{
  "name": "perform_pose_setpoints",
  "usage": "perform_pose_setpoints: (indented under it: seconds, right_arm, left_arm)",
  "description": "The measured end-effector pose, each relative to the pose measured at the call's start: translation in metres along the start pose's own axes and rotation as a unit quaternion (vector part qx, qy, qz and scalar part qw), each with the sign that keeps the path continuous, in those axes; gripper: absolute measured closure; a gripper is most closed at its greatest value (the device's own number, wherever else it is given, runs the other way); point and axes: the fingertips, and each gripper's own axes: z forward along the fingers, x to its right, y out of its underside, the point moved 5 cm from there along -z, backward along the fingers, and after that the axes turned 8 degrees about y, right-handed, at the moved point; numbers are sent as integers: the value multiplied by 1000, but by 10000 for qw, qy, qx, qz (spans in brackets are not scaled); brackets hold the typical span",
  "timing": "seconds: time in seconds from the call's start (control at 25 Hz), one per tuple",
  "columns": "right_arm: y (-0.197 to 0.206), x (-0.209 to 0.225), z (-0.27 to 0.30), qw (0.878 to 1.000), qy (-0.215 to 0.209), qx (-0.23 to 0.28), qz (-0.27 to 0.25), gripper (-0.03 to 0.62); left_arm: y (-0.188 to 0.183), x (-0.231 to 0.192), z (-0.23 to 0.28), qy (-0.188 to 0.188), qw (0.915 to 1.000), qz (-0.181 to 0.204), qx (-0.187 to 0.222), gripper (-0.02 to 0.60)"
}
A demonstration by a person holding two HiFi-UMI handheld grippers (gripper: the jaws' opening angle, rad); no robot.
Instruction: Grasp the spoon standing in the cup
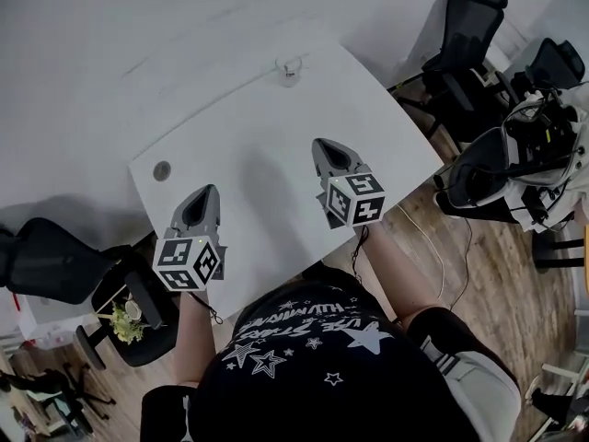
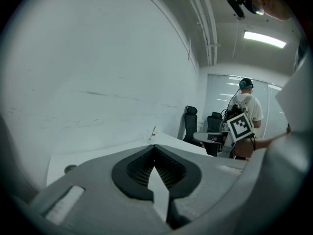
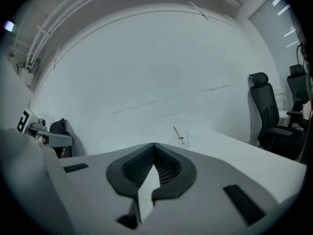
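We found the left gripper [image 2: 154, 147] and right gripper [image 3: 153, 145] empty, jaw tips pressed together. The spoon [image 3: 176, 131] stood tilted in the cup [image 1: 289, 69] at the white table's [image 1: 248, 136] far edge, well apart from both. We judged the right gripper nearer. It should open before arrival and close on the handle above the rim.

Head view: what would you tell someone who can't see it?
From above, a person holds the left hand-held gripper and right hand-held gripper, both shut and empty, over a white table. A cup stands at the table's far edge, beyond both.
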Motion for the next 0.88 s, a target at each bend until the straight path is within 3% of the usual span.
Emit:
perform_pose_setpoints:
  seconds: [0.48,0.88]
  right_arm:
    - [-11,17,62,9982,-551,-41,-216,585]
    - [-34,51,118,9973,-657,-142,-298,585]
  left_arm:
    - [-26,4,45,-389,9983,-91,434,574]
    - [-46,-5,102,-531,9974,-309,366,574]
